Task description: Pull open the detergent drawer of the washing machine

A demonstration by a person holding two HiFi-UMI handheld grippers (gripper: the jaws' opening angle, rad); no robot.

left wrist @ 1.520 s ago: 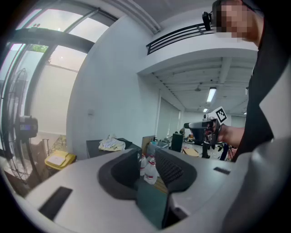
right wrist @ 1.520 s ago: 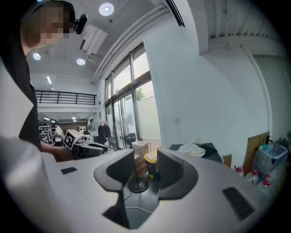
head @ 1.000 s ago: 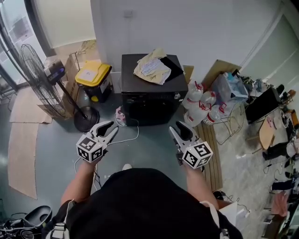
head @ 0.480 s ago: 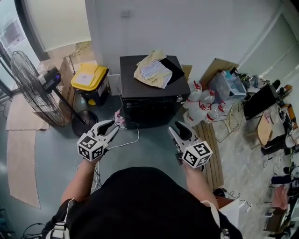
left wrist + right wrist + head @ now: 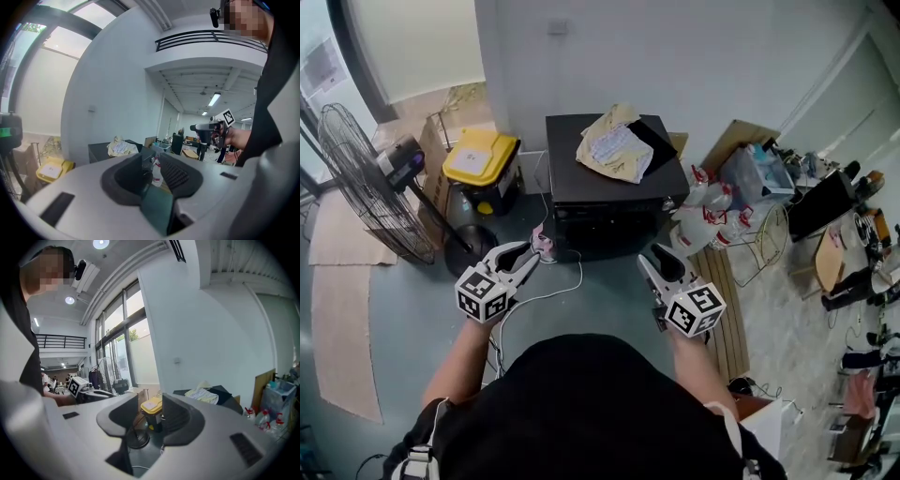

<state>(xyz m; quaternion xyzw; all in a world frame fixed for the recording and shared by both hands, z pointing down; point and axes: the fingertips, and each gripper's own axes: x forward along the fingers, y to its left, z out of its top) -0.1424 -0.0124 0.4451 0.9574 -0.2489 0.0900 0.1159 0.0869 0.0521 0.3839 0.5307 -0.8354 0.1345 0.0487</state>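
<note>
Washing machine (image 5: 614, 202) seen well ahead, untouched | left gripper (image 5: 528, 262) held parted, empty | right gripper (image 5: 651, 266) held parted, empty

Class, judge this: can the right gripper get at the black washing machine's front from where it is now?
Probably not yet: the right gripper hangs short of the washing machine, with floor between them. Nothing seems to block the path, so stepping closer should do.
</note>
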